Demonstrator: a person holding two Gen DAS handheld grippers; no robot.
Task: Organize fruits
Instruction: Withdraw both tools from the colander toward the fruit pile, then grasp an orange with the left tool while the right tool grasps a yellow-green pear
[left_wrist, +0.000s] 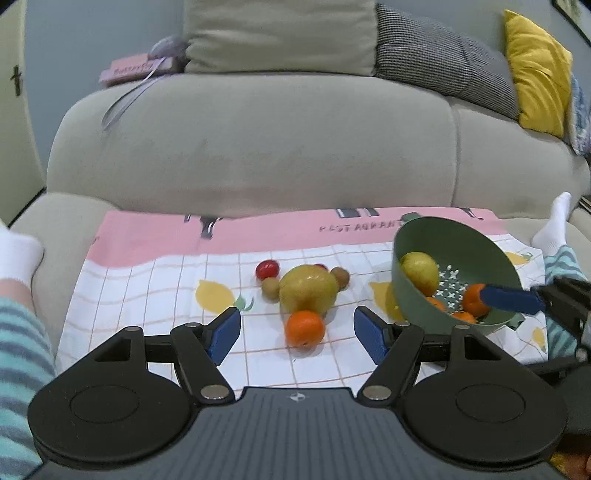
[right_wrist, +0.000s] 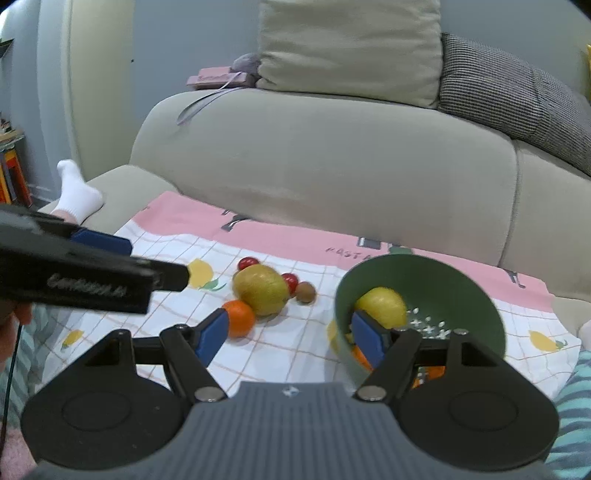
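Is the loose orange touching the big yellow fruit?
Touching. In the left wrist view the orange sits right against the front of the yellow fruit with no cloth between them; the right wrist view agrees.

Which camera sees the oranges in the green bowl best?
The left wrist view: the tilted bowl faces it, showing several oranges inside. In the right wrist view they hide mostly behind the right hand-held gripper.

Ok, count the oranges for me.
4 visible: one orange on the cloth before the big yellow fruit, three in the green colander at; more may be hidden.
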